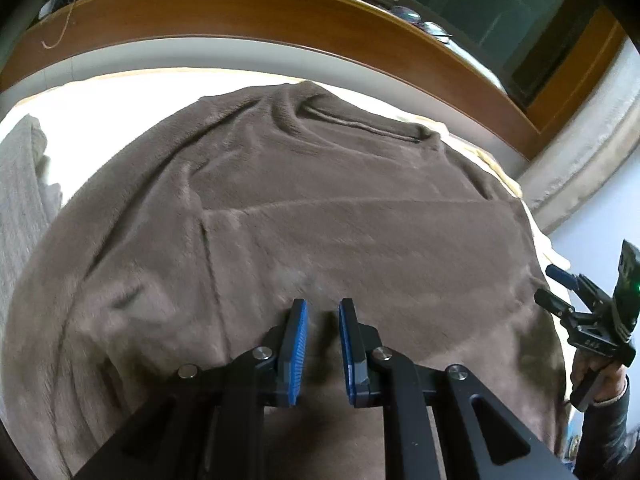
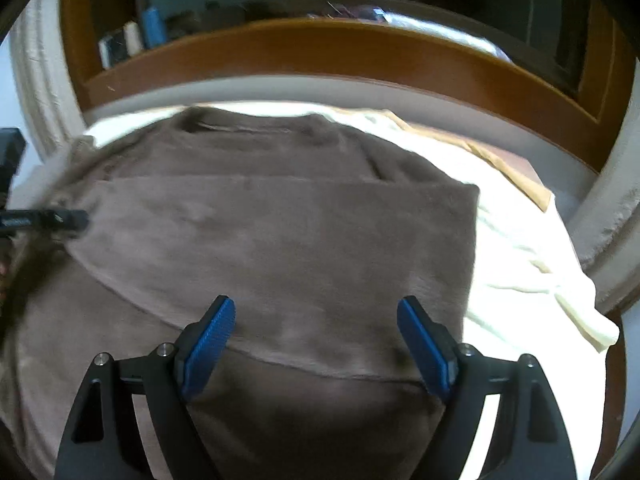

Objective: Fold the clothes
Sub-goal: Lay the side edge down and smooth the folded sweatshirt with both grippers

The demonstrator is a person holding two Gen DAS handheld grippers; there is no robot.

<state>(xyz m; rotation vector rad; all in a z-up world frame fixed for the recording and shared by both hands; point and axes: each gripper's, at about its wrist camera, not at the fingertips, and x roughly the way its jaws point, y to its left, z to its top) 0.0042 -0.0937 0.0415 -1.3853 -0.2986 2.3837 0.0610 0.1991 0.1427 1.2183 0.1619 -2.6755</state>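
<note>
A brown sweater lies spread on the pale bed sheet; left gripper jaws nearly together, empty; right gripper spread wide above it; no legible writing

Bright light is washing out the pale sheet covering the bed, leaving it almost white. A brown wooden headboard is curving across the far side, with a grey padded band running just below it. Dark glass-fronted shelving is standing behind, holding books. A pale blue wall is showing at the right.
</note>
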